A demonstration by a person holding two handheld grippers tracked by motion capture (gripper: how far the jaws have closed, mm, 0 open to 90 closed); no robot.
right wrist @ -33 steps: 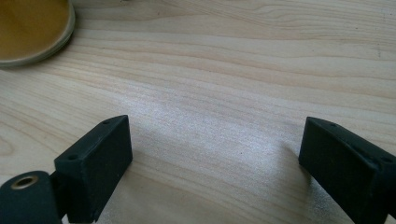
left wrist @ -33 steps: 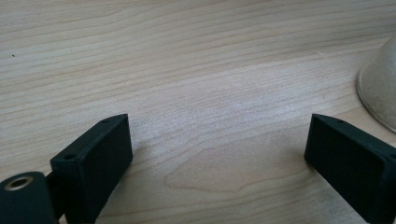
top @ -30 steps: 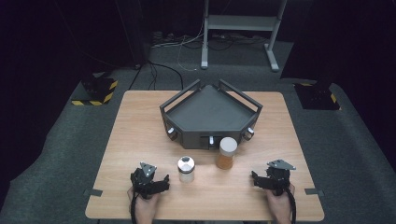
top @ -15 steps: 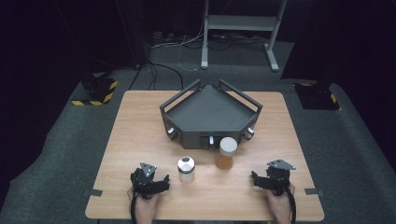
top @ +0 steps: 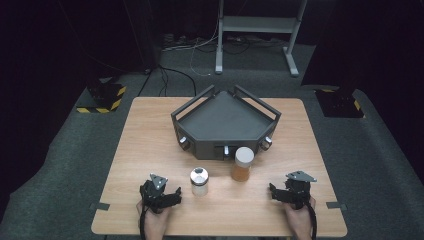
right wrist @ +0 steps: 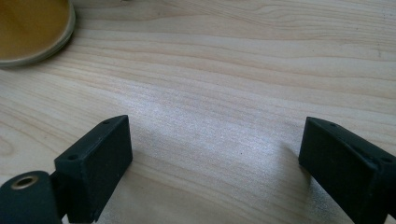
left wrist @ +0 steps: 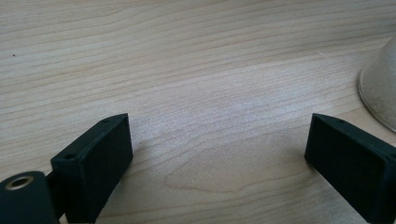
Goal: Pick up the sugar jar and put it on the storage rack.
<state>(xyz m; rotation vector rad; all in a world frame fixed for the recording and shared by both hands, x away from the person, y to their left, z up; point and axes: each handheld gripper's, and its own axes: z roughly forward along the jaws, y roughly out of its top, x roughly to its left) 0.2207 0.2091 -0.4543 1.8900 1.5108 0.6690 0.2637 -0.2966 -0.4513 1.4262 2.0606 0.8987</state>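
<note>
Two grippers low at the near edge of the table, one in each hand.

Left gripper: jaws spread wide, nothing between them but bare wood, as the left gripper view confirms. Just to its right, the small jar, upright, clear-bodied with a silvery lid, near the jaw tips yet apart from them. Pale rounded base of that jar at the right edge of the left gripper view, beyond the right jaw, untouched.

Right gripper: likewise wide open and empty, grey plate on top, jaws pointing left toward the table's middle. In the right gripper view, only wood grain between the jaws, with the amber jar at the upper left corner, well clear of them.

Amber jar upright on the table, pale lid on, standing just in front of the tray, close to its front wall; whether touching it, impossible to tell. Small jar to the left of the amber one, a little nearer the person, the two apart.

Tray: dark, angular, railed, empty inside, set at the table's centre, knobs along its front faces.
</note>
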